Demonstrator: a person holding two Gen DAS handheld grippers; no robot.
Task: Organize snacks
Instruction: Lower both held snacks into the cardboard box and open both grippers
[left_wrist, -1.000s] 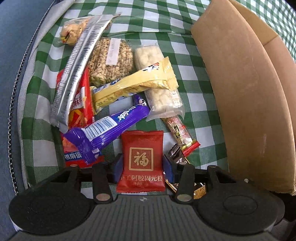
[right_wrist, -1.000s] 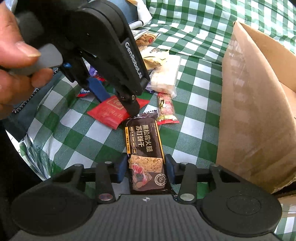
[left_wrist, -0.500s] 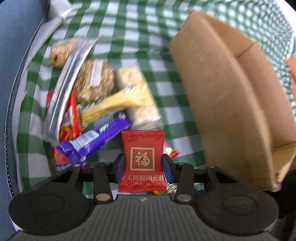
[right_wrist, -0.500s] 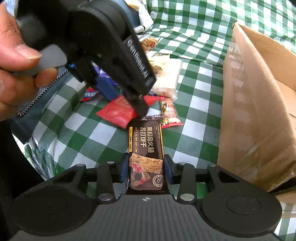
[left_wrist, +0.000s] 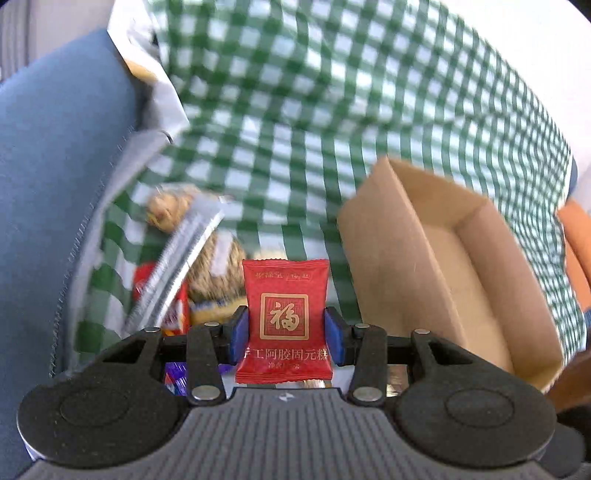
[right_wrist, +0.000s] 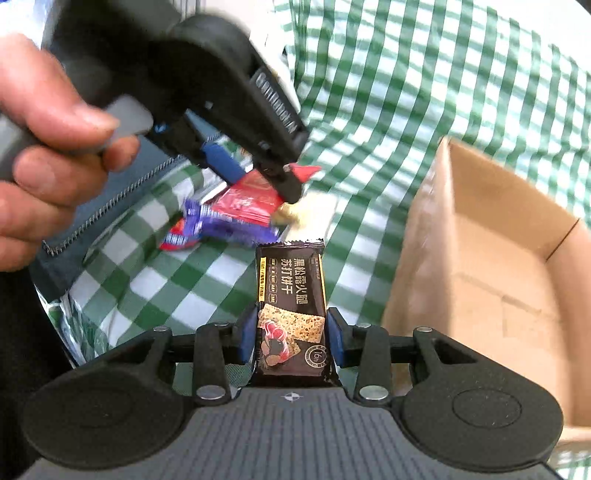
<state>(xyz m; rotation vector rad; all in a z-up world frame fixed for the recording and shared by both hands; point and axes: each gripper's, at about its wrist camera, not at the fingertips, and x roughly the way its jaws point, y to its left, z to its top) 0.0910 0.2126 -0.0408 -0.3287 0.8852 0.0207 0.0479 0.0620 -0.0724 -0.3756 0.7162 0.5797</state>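
Both packets now lifted off the bench since a second ago; left gripper (left_wrist: 287, 334) fingers clamped on red packet (left_wrist: 285, 321); right gripper (right_wrist: 291, 339) fingers, just closing, clamped on brown biscuit packet (right_wrist: 291, 306); cardboard box (right_wrist: 495, 280) beside, likely next.

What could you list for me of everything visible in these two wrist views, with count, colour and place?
red packet: 1, red with gold print, held between the left gripper's pads
dark cracker packet: 1, black-brown, held between the right gripper's pads
loose snacks: a pile, count unclear from blur; silver, red, purple, yellow and tan; on the cloth left of the box
cardboard box: 1, brown, open-topped, on the cloth at right; nothing visible inside
checked cloth: 1, green and white, under everything
blue fabric: 1, blue, with a zip edge, at left
left gripper: 1, black with blue pads
right gripper: 1, black with blue pads
hand: 1, gripping the left gripper's handle
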